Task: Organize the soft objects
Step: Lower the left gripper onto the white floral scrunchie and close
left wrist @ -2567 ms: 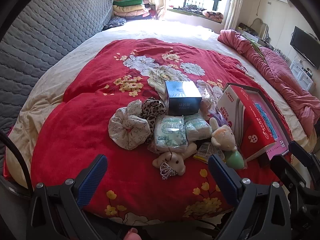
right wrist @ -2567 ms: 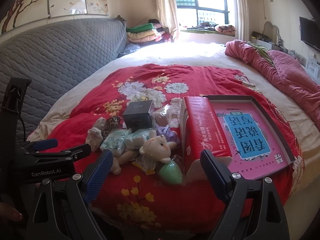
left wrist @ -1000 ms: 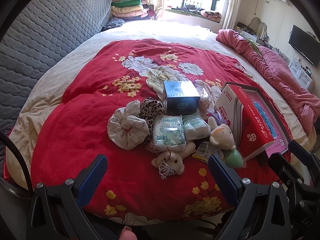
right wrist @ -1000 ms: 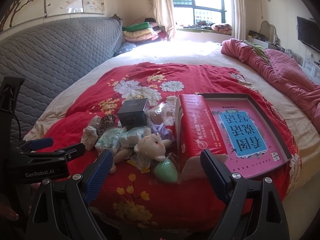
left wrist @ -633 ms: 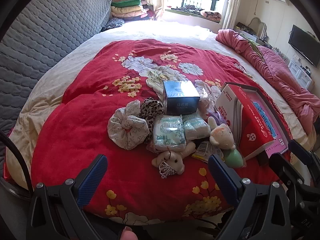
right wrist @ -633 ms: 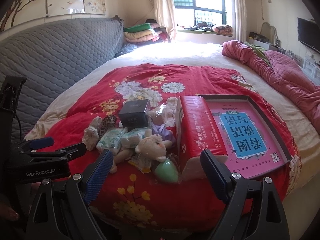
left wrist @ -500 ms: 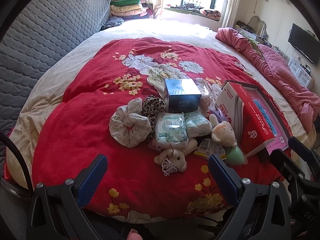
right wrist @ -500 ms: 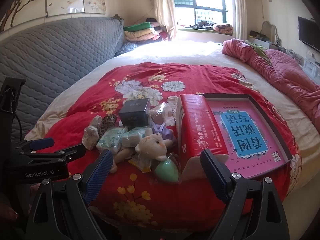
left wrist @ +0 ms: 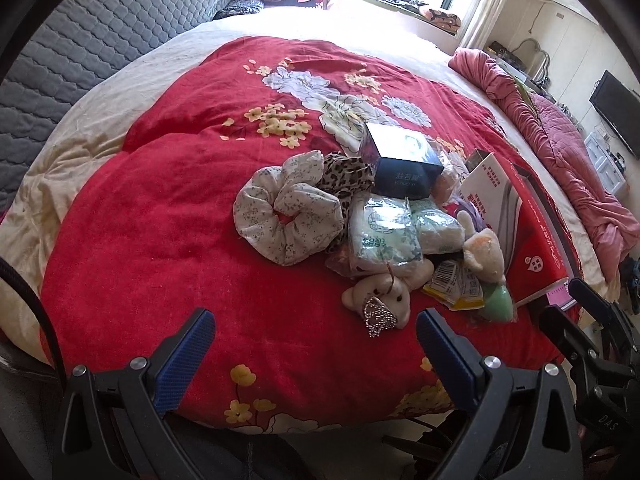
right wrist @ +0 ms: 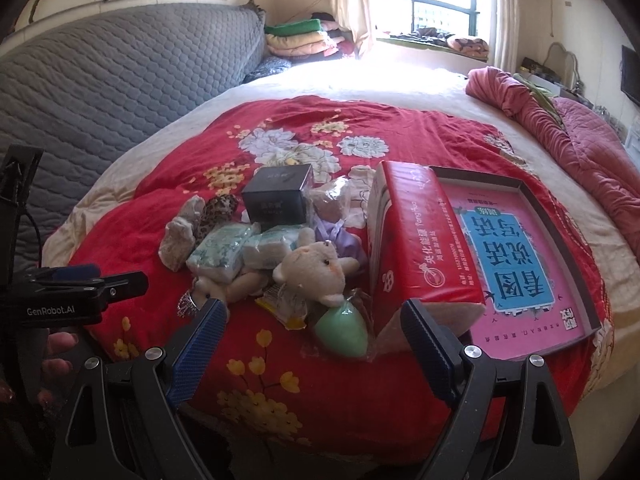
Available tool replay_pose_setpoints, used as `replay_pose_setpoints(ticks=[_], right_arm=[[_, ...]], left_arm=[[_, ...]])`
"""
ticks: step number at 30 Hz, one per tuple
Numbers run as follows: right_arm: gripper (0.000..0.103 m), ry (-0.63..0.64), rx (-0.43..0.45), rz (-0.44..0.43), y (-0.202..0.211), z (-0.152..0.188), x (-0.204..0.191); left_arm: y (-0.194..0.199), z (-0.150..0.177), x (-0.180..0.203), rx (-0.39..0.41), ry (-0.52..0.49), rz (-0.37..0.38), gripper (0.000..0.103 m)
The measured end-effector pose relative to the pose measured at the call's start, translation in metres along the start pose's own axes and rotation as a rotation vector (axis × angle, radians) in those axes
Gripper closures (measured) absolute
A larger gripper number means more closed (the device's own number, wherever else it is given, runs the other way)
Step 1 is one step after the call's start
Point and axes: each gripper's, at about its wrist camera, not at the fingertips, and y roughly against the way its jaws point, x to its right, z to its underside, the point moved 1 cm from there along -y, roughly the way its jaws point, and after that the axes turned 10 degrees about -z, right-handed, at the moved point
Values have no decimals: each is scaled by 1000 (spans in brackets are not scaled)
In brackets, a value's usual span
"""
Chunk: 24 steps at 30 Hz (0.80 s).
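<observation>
A heap of soft things lies on the red flowered quilt: a white floral scrunchie, a leopard scrunchie, tissue packs, a small plush bear with a tiara, a cream plush animal and a green egg-shaped toy. A dark box sits behind them. My left gripper is open, just short of the tiara bear. My right gripper is open around the green toy's near side, not touching.
A red tissue box leans on a shallow tray holding a pink book at the right. A grey quilted headboard runs along the left. A pink duvet is bunched at the far right. Folded blankets sit by the window.
Both grippers have moved forward toward the heap, the left one more so; the objects look larger. Both stay open and nothing has been touched.
</observation>
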Motion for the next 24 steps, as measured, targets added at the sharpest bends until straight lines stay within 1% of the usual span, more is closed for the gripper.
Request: replay_pose_setpoints(ticks=[3,6,8,11,13,16,18,20,22,24], right_arm=[[13,44,-9,3,-12,-7,-5],[13,54,-29,5,-27,-13,-5],[13,58,-47,-1,-38,-17,-6],[13,100,-59,27,-51,-21,-9],[13,113,-71,30,-57,-23,-9],[13,91,-89,20,-66,-25,-5],[13,86,-92,27,-71,-27,-2],[13,98,-105,46,-77,-28,0],[13,117,-119,48,-82,-28,-1],[13,147,-139,71,-89,-28,-3]], left_arm=[[-12,-6,-14,-22,35,7,2],[-26,-16,-28,-35,79,9,2],[-35,-23,-32,-44,94,15,2],[-46,-35,-33,-46,110,15,2],[-51,-42,-32,-43,123,26,2],[-56,-52,-32,-27,162,66,3],[-60,-58,-31,-18,167,82,5],[-65,-61,-29,-24,163,94,13],[-69,-63,-30,-32,171,125,18],[-73,-64,-31,-40,181,143,20]])
